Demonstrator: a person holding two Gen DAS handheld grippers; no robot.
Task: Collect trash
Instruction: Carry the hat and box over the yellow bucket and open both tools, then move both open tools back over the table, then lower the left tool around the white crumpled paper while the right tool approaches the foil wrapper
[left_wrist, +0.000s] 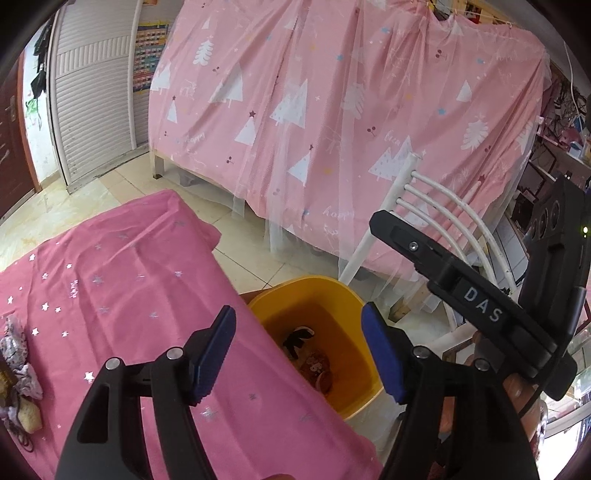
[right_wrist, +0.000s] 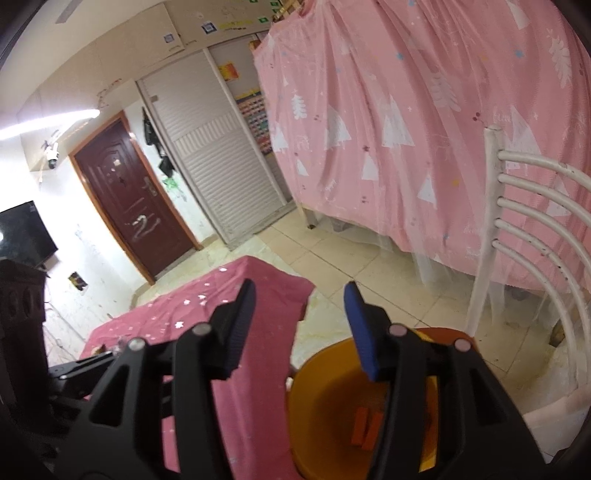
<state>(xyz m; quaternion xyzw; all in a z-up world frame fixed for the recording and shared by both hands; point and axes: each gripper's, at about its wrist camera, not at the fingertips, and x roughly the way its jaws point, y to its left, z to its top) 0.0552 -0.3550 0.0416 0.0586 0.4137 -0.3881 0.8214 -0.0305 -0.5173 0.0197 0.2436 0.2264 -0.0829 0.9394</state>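
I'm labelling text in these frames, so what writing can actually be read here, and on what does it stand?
"DAS": white letters on the black right tool, seen from the left wrist.
"happy": faint script on the pink curtain.
Colourful chart by the shutter doors: too small to read.
Stickers on the upper cabinets: blurred.

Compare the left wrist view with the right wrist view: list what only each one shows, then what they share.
Only the left wrist view: crumpled scraps at the table's left edge, dark trash in the bin, and the right gripper from the side.
Only the right wrist view: a dark red door, a black screen, and orange pieces in the bin.
Both: the yellow bin, the pink tablecloth, the white chair, the pink curtain, and open, empty jaws.
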